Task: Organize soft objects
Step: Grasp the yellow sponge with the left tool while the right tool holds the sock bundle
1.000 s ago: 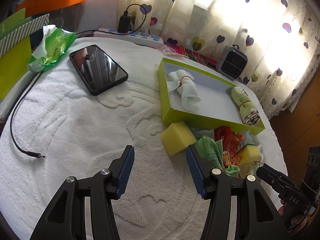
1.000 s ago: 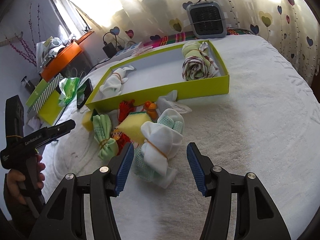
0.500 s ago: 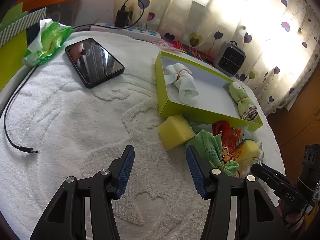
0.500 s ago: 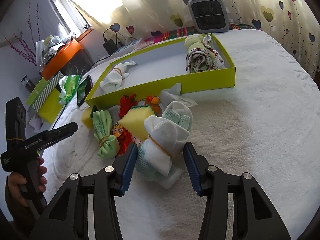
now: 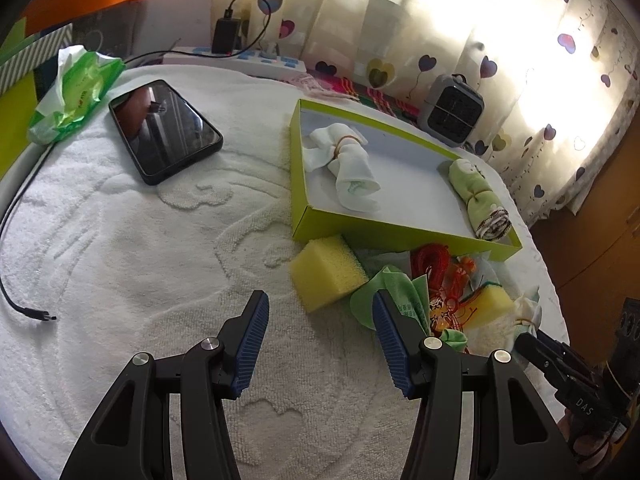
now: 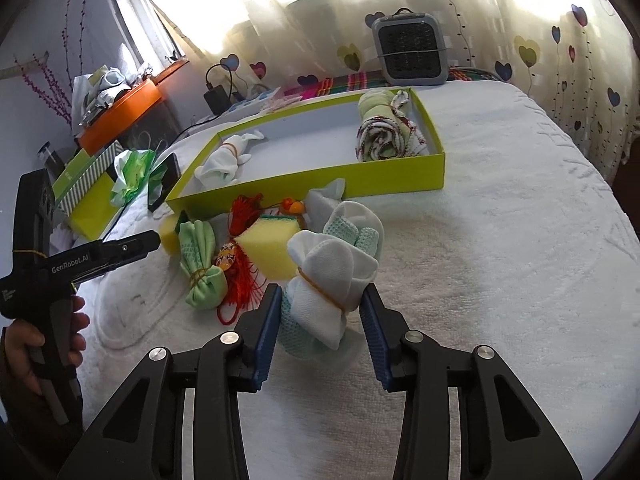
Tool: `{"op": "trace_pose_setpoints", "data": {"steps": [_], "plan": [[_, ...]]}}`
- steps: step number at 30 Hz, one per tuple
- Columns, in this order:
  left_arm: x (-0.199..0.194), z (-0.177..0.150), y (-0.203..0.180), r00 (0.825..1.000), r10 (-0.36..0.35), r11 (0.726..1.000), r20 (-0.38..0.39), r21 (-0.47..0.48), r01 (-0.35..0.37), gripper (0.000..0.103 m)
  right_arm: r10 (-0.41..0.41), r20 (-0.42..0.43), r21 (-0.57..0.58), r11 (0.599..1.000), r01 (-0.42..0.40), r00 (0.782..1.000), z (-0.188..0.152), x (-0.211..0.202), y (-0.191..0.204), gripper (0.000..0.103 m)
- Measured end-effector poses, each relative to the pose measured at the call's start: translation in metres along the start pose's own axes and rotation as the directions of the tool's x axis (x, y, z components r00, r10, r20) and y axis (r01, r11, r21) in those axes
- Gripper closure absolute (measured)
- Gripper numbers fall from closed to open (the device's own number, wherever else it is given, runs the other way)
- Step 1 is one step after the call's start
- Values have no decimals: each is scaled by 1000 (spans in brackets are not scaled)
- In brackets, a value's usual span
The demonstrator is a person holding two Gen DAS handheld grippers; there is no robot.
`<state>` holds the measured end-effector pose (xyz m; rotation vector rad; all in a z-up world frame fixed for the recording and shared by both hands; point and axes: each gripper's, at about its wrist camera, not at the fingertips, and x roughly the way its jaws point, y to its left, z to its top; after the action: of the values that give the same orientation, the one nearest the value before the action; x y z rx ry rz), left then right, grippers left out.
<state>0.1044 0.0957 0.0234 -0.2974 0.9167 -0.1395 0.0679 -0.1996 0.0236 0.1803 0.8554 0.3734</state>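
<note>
The task looks about one third done. Two bundles already lie in the green box (image 6: pixel 312 178): a white bundle (image 5: pixel 346 160) at one end and a striped roll (image 6: pixel 384 134) at the other end. Outside the box, just in front of its near wall, a pile waits: a green bundle (image 6: pixel 202 266), a sponge (image 6: pixel 272 244), a second sponge (image 5: pixel 326 272), a red tassel toy (image 6: pixel 240 276) and some more cloth behind.

The right gripper (image 6: pixel 320 320) is closing around a white-and-mint bundle (image 6: pixel 332 276) that is tied with a rubber band. The bundle stands between the two jaws; the left pad seems to touch the cloth, but on the right side a small gap is visible, so I judge the grip is not yet firm. The left gripper (image 5: pixel 320 344) hovers wide open over the bare towel (image 5: pixel 140 260), holding nothing, near the sponge.

The surface is a white terry towel with a raised pattern. On it lie also a phone (image 5: pixel 164 130), a cable (image 5: pixel 24 300) and a tissue pack (image 5: pixel 72 94). Behind are heart curtains (image 6: pixel 520 40), a small heater (image 6: pixel 412 50) and a power strip (image 5: pixel 240 58).
</note>
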Motion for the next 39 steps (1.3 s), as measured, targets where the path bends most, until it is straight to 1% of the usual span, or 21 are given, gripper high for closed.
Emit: {"op": "trace_pose_setpoints", "data": {"steps": [8, 13, 18, 22, 24, 25, 28, 29, 39], "plan": [[11, 8, -3, 1000, 12, 1000, -12, -6, -12, 50, -28, 22, 34, 999, 28, 999, 1, -9, -15, 62], [15, 13, -1, 1000, 25, 999, -3, -34, -25, 50, -29, 25, 42, 999, 28, 999, 1, -9, -19, 62], [19, 13, -2, 1000, 20, 999, -13, -35, -21, 50, -19, 22, 43, 999, 18, 1000, 0, -7, -20, 62], [19, 14, -1, 1000, 18, 999, -7, -41, -18, 50, -14, 18, 45, 999, 13, 1000, 0, -5, -20, 62], [18, 13, 1, 1000, 4, 999, -4, -46, -4, 57, -12, 17, 47, 999, 12, 1000, -1, -5, -21, 62], [18, 13, 1, 1000, -2, 999, -1, -51, 2, 58, -13, 17, 47, 999, 12, 1000, -1, -5, -21, 62], [18, 13, -1, 1000, -6, 999, -1, -37, 6, 64, -12, 16, 47, 999, 12, 1000, -1, -5, -21, 62], [18, 13, -3, 1000, -11, 999, -2, -34, 11, 67, -12, 15, 46, 999, 12, 1000, -1, -5, -21, 62], [12, 12, -4, 1000, -10, 1000, 18, -27, 11, 78, -11, 16, 46, 999, 10, 1000, -1, -4, -20, 62]]}}
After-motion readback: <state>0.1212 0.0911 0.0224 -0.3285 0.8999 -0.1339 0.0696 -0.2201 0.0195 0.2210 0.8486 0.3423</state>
